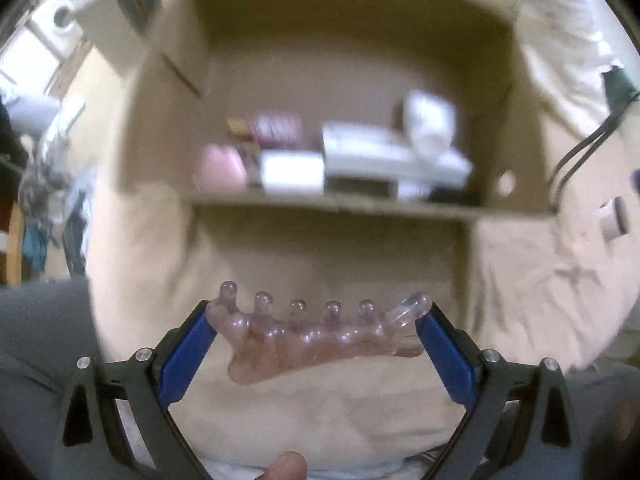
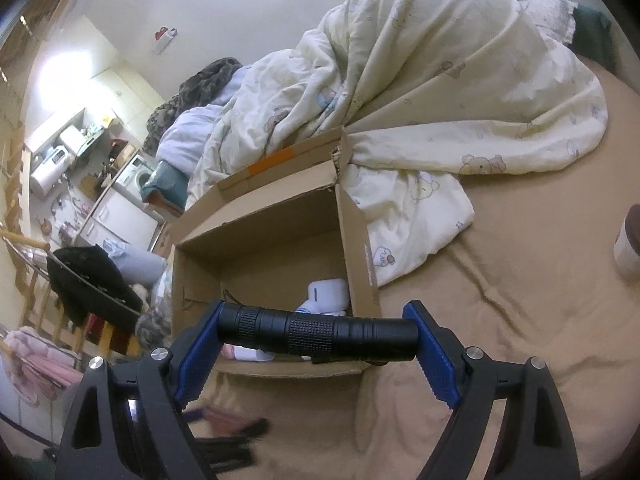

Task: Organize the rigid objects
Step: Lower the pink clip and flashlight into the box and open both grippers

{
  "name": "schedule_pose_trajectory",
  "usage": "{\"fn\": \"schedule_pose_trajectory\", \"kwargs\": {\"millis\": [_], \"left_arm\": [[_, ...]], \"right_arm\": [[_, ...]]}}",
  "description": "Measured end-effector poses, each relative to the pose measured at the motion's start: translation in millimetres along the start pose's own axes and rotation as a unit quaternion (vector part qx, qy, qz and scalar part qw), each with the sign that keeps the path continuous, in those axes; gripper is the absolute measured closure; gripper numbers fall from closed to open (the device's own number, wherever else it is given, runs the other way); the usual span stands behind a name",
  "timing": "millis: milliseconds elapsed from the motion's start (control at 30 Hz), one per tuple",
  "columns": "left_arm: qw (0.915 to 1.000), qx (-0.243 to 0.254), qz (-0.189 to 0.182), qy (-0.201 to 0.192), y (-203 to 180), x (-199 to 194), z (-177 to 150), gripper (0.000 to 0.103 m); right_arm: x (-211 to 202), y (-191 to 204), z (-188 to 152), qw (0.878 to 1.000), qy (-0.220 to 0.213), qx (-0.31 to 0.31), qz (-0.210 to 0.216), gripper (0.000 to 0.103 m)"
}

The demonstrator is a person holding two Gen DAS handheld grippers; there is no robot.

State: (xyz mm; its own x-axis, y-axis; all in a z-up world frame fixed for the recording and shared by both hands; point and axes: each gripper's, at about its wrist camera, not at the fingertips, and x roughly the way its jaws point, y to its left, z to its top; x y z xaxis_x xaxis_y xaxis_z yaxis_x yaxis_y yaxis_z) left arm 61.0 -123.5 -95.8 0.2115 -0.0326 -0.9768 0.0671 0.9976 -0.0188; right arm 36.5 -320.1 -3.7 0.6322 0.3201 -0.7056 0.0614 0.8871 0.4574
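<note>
My left gripper (image 1: pixel 316 322) is shut on a clear pinkish plastic piece with several round knobs (image 1: pixel 320 334), held crosswise above the bed in front of an open cardboard box (image 1: pixel 168 92). The box holds white boxes (image 1: pixel 362 150), a pink item (image 1: pixel 222 168) and a maroon item (image 1: pixel 278 128); this view is blurred. My right gripper (image 2: pixel 316 334) is shut on a black flashlight (image 2: pixel 316 332), held crosswise over the near edge of the same cardboard box (image 2: pixel 356 220). A white item (image 2: pixel 326 294) lies inside it.
The box sits on a tan bed sheet (image 2: pixel 500 320). A cream bear-print duvet (image 2: pixel 440 92) is piled behind and right of it. A white cup with a brown top (image 2: pixel 630 240) stands at the far right. Dark and pink things (image 2: pixel 228 428) lie below my right gripper.
</note>
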Motion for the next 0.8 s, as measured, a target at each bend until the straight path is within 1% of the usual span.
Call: {"fn": "schedule_pose_trajectory", "kwargs": {"millis": [33, 67, 100, 167, 233, 267, 300, 333, 367, 400, 467, 533, 600, 700, 800], "left_arm": [[0.9999, 0.008, 0.000, -0.015, 14, -16, -18, 0.005], [0.9992, 0.019, 0.003, -0.034, 17, -30, -8, 0.005], [0.9985, 0.029, 0.004, -0.047, 17, -39, -5, 0.005], [0.9964, 0.051, 0.001, -0.068, 24, -57, 17, 0.005], [0.9955, 0.056, -0.005, -0.076, 32, -71, 44, 0.005], [0.9951, 0.058, -0.006, -0.080, 41, -77, 53, 0.005], [0.9950, 0.061, -0.006, -0.078, 40, -77, 61, 0.005], [0.9950, 0.066, -0.007, -0.075, 43, -70, 64, 0.005], [0.9949, 0.073, -0.011, -0.069, 47, -56, 84, 0.005], [0.9947, 0.080, -0.012, -0.064, 46, -51, 89, 0.005], [0.9943, 0.093, -0.009, -0.051, 42, -40, 101, 0.005], [0.9931, 0.108, -0.004, -0.046, 38, -19, 103, 0.005], [0.9913, 0.124, -0.005, -0.044, 34, -6, 102, 0.005], [0.9899, 0.134, 0.005, -0.046, 30, 17, 98, 0.005], [0.9894, 0.142, 0.014, -0.029, 27, 36, 96, 0.005]], "right_arm": [[1, 2, 1, 1.000, 0.000, 0.001, 0.002, 0.010], [1, 6, 3, 1.000, 0.001, 0.001, 0.005, 0.010], [0, 10, 5, 1.000, 0.000, 0.000, 0.008, 0.010], [0, 22, 13, 1.000, -0.005, -0.006, 0.014, 0.010], [2, 37, 25, 1.000, -0.014, -0.014, 0.023, 0.010], [3, 44, 31, 0.999, -0.019, -0.019, 0.026, 0.010], [7, 52, 38, 0.999, -0.025, -0.028, 0.024, 0.010], [12, 58, 44, 0.999, -0.026, -0.035, 0.018, 0.010], [20, 62, 49, 0.999, -0.022, -0.041, 0.011, 0.010], [29, 66, 53, 0.999, -0.018, -0.046, 0.004, 0.010], [49, 71, 56, 0.998, -0.014, -0.063, -0.026, 0.010], [68, 73, 53, 0.996, -0.007, -0.080, -0.049, 0.010], [87, 72, 44, 0.993, 0.006, -0.098, -0.058, 0.010], [115, 65, 25, 0.992, 0.052, -0.102, -0.061, 0.010], [136, 60, 12, 0.988, 0.091, -0.106, -0.058, 0.010]]}}
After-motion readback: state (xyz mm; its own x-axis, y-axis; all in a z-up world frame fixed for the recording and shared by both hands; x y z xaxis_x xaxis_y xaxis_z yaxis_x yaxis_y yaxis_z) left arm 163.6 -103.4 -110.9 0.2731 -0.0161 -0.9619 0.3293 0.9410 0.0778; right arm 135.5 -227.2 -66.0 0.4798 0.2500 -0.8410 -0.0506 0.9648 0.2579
